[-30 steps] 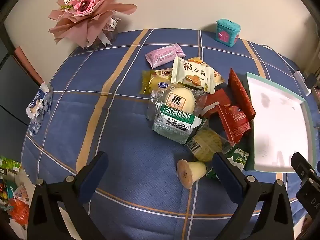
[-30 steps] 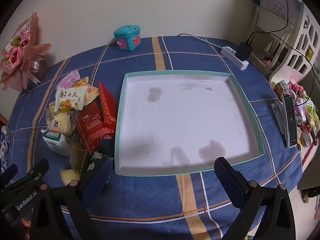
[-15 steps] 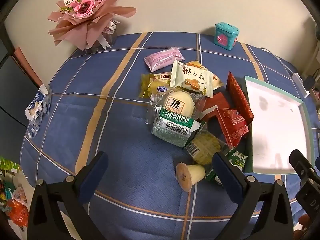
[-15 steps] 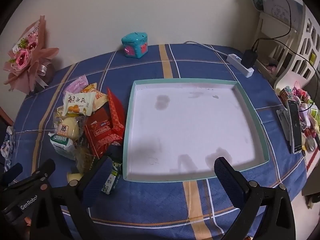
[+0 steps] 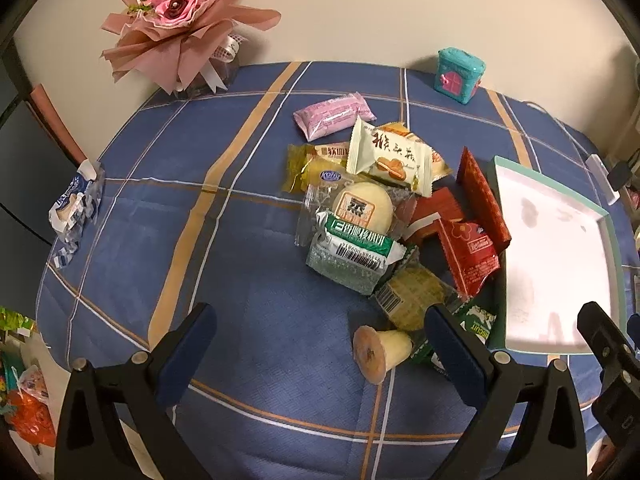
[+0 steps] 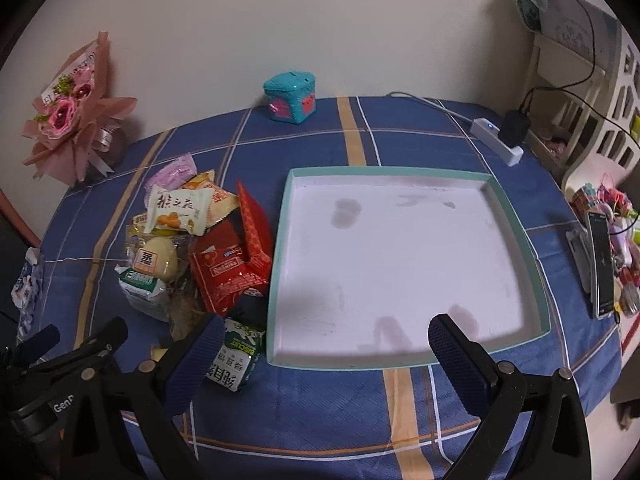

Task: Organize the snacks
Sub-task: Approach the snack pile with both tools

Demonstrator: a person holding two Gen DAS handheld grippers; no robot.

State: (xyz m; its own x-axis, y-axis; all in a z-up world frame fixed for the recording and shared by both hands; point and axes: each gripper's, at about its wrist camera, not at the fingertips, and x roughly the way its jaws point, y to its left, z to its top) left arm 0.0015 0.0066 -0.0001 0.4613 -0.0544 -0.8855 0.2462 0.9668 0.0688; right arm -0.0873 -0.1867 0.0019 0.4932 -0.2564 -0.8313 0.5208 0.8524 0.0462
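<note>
Both grippers have drawn back a little from the table over the last second, so the tablecloth and its edges fill more of each view. Nearest, the left gripper (image 5: 320, 344) hangs above bare blue checked cloth with its jaws spread wide and nothing between them; open cloth runs ahead of it and to its left. Just beyond its right finger lies a small cup on its side (image 5: 382, 352), touching the near edge of the snack pile (image 5: 376, 216). The right gripper (image 6: 326, 350) is also spread wide and empty, its right finger over the near rim of the tray (image 6: 540, 304) and its left finger beside a green biscuit packet (image 6: 238, 354). That packet lies just off the tray's near left corner. The tray is shallow, teal-rimmed, white inside and holds nothing. Red packets at the pile's right side lean against the tray's left wall. Farther back, a pink packet (image 5: 334, 116) sits at the pile's far end. Clear cloth lies behind the tray up to a teal toy box (image 6: 291, 97) near the wall. A bouquet (image 5: 180, 16) stands at the far left edge.
</note>
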